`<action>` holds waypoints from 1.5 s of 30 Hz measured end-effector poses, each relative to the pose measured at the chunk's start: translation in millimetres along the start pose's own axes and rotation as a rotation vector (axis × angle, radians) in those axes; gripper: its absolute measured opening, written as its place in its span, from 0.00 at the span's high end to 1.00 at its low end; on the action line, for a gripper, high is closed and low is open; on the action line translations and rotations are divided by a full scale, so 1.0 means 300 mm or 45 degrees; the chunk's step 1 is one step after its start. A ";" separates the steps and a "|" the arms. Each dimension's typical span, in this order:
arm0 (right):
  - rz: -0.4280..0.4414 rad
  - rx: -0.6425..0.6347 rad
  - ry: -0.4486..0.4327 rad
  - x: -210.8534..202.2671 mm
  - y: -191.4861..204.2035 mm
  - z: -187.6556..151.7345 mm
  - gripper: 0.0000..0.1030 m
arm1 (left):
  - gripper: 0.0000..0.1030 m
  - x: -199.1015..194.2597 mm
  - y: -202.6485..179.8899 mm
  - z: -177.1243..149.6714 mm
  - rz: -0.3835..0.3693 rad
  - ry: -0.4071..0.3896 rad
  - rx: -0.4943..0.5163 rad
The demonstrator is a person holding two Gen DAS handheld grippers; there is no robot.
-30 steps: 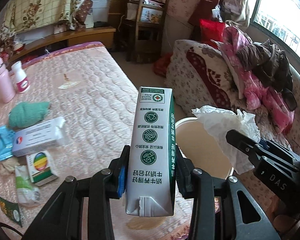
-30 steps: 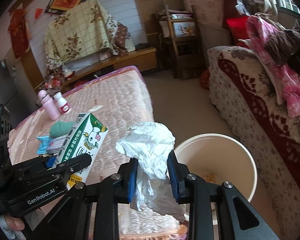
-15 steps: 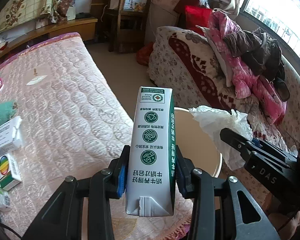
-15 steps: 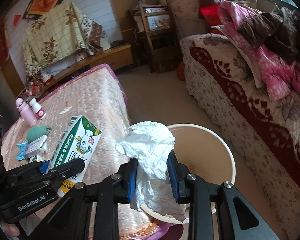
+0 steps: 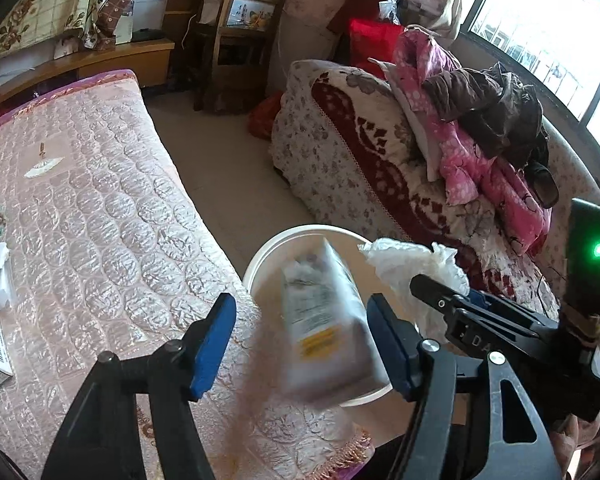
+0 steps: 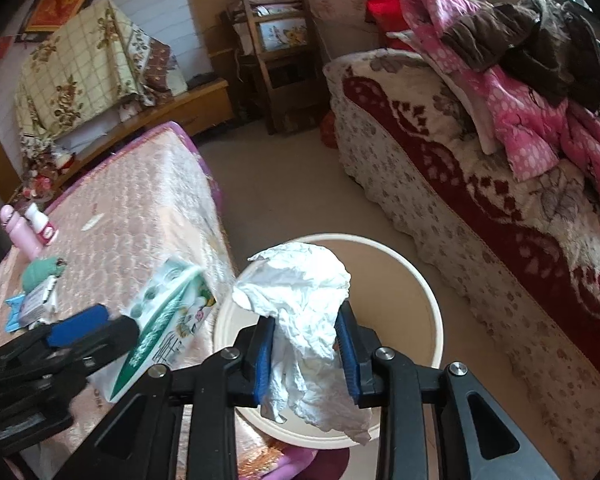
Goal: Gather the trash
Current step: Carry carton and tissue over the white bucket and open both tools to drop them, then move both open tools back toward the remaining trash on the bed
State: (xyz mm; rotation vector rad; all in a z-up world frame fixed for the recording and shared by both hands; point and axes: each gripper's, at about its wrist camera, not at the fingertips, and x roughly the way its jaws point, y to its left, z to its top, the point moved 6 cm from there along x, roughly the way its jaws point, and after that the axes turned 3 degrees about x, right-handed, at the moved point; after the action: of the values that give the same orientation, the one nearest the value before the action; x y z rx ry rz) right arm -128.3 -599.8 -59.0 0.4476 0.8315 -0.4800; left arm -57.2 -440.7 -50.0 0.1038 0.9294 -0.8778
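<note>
A green-and-white milk carton [image 5: 324, 320] shows blurred and tilted between my left gripper's [image 5: 298, 320] blue pads, over the cream bucket [image 5: 292, 236] on the floor. The left jaws are opening and the pads stand clear of the carton. In the right wrist view the carton [image 6: 168, 320] tips off the left gripper [image 6: 84, 328] toward the bucket [image 6: 424, 280]. My right gripper [image 6: 305, 332] is shut on a crumpled white tissue [image 6: 300, 280] that hangs above the bucket's near rim. The tissue [image 5: 412, 260] also shows at the right in the left wrist view.
A bed with a pink quilted cover [image 5: 100, 220] borders the bucket on the left; boxes [image 6: 36, 304], a green cloth [image 6: 40, 274] and two small bottles [image 6: 20, 232] lie on it. A sofa [image 6: 480, 200] piled with clothes stands on the right. A wooden chair [image 5: 236, 36] stands at the back.
The left jaws have spread and let go of the carton, which now tilts and drops toward the bucket. Both grippers came nearer over the bucket. The right one still grips the tissue.
</note>
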 end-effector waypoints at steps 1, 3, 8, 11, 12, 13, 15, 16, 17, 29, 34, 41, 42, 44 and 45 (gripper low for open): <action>0.002 0.013 0.012 0.006 -0.007 -0.004 0.68 | 0.33 -0.003 0.004 -0.002 0.006 -0.001 0.001; 0.009 0.021 0.025 0.014 -0.010 -0.011 0.68 | 0.33 -0.008 0.018 -0.007 0.016 0.003 -0.003; 0.032 0.039 0.045 0.026 -0.006 -0.024 0.63 | 0.33 -0.031 0.064 -0.021 0.048 0.005 -0.031; 0.056 0.046 0.028 0.022 0.002 -0.022 0.26 | 0.33 -0.048 0.085 -0.027 0.068 -0.002 -0.038; 0.058 0.044 0.014 0.015 0.009 -0.020 0.26 | 0.33 -0.056 0.090 -0.030 0.071 -0.005 -0.040; 0.052 0.033 0.007 0.009 0.018 -0.019 0.26 | 0.33 -0.062 0.093 -0.032 0.074 -0.008 -0.041; 0.055 0.018 0.013 0.008 0.032 -0.018 0.26 | 0.33 -0.077 0.102 -0.035 0.081 -0.015 -0.044; 0.059 0.014 0.015 0.006 0.040 -0.018 0.26 | 0.33 -0.083 0.104 -0.036 0.085 -0.020 -0.044; 0.062 0.009 0.018 0.005 0.047 -0.020 0.26 | 0.33 -0.092 0.109 -0.039 0.093 -0.027 -0.041; 0.144 -0.103 0.008 -0.027 0.227 -0.039 0.26 | 0.33 -0.199 0.250 -0.074 0.229 -0.065 -0.108; 0.191 -0.158 -0.005 -0.042 0.339 -0.056 0.26 | 0.33 -0.261 0.332 -0.093 0.270 -0.088 -0.148; 0.268 -0.236 0.008 -0.043 0.495 -0.085 0.26 | 0.33 -0.382 0.507 -0.138 0.363 -0.117 -0.235; 0.283 -0.245 0.014 -0.041 0.518 -0.091 0.26 | 0.33 -0.404 0.542 -0.148 0.383 -0.121 -0.255; 0.316 -0.291 0.031 -0.032 0.600 -0.110 0.26 | 0.33 -0.440 0.602 -0.162 0.419 -0.125 -0.287; 0.324 -0.301 0.034 -0.031 0.620 -0.115 0.26 | 0.33 -0.461 0.638 -0.170 0.443 -0.129 -0.307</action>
State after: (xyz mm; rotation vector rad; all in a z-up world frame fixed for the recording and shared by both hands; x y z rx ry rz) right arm -48.9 -429.2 -37.4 0.3354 0.8322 -0.1385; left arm 3.0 -207.4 -33.3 0.0119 0.8828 -0.4423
